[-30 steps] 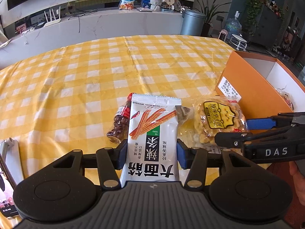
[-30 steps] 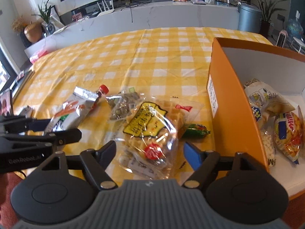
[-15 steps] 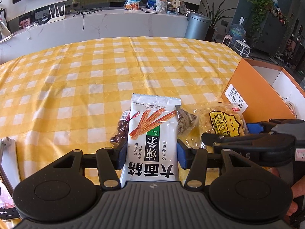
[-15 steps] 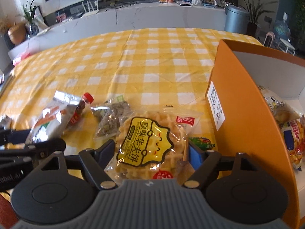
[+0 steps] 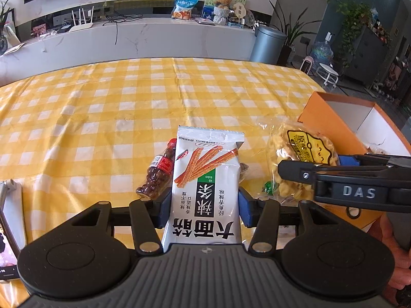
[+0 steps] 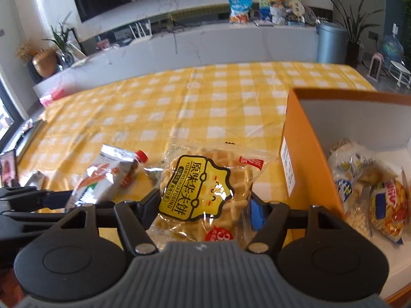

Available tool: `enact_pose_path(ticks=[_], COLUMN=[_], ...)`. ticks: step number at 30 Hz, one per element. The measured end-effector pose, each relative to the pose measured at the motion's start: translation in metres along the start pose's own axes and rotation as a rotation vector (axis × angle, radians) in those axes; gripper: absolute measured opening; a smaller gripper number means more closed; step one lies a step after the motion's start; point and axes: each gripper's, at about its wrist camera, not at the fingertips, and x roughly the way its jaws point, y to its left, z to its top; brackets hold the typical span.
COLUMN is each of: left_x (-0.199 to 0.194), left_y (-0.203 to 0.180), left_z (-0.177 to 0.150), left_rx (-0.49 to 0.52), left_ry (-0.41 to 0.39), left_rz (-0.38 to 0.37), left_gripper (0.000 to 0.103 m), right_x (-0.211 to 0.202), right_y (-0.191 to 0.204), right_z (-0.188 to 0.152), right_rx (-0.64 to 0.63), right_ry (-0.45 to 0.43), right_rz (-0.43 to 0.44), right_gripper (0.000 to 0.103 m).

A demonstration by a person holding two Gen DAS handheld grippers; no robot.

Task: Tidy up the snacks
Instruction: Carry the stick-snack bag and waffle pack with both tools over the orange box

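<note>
My left gripper [image 5: 204, 209] is shut on a white spicy-stick snack packet [image 5: 205, 179] and holds it above the yellow checked table. My right gripper [image 6: 203, 209] is shut on a clear waffle packet with a yellow label [image 6: 203, 192], lifted beside the orange box [image 6: 305, 154]. The waffle packet [image 5: 298, 159] and the right gripper also show at the right of the left wrist view. The white packet [image 6: 102, 179] shows at the left of the right wrist view.
A small red-capped bottle of dark sweets [image 5: 159, 174] and a small green packet [image 5: 268, 187] lie on the table under the packets. The orange box [image 5: 331, 128] holds several snack bags [image 6: 372, 195]. A phone [image 5: 7, 231] lies at the table's left edge.
My right gripper closed on the waffle packet and lifted it off the table towards the box. My left gripper rose with the white packet held.
</note>
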Motion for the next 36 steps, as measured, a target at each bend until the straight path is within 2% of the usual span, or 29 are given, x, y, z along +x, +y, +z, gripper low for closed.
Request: enact_pose_path(ticks=[5,11,17,21,27,30,36], left_x=[-0.014,-0.024,-0.026,-0.020,0.016,0.041,0.089], left_y=[-0.015,-0.044,-0.080,-0.108,-0.157,-0.176,-0.201], left_z=[0.008,0.022,0.043,0.066,0.095,0.107,0.117], left_rx=[-0.009,0.016,0.069,0.101,0.160,0.155,0.133], left_ry=[-0.032,-0.071,-0.093,-0.102,-0.055,-0.009,0.112], left_rz=[-0.014,-0.064,-0.151,-0.246,-0.361,-0.411,-0.509], left_gripper=[0.059,0.059,0.059,0.059,0.059,0.059,0.059], right_x=[-0.032,-0.066,-0.097,-0.118,-0.142,-0.145,-0.124], right_y=[-0.009,-0.033,-0.074,-0.120,-0.194,-0.220,-0.247], right_z=[0.012,0.023,0.032,0.038,0.041,0.039,0.039], right_rx=[-0.030,-0.032,-0.020,0.072,0.204,0.239,0.242], right_ry=[-0.069,-0.132,-0.172,-0.199,-0.226,-0.227,-0.141], right_rz=[0.053,0.064,0.044,-0.002,-0.091,-0.148,-0.175], right_gripper=[0.067,0.067,0.067,0.067,0.067,0.067,0.067])
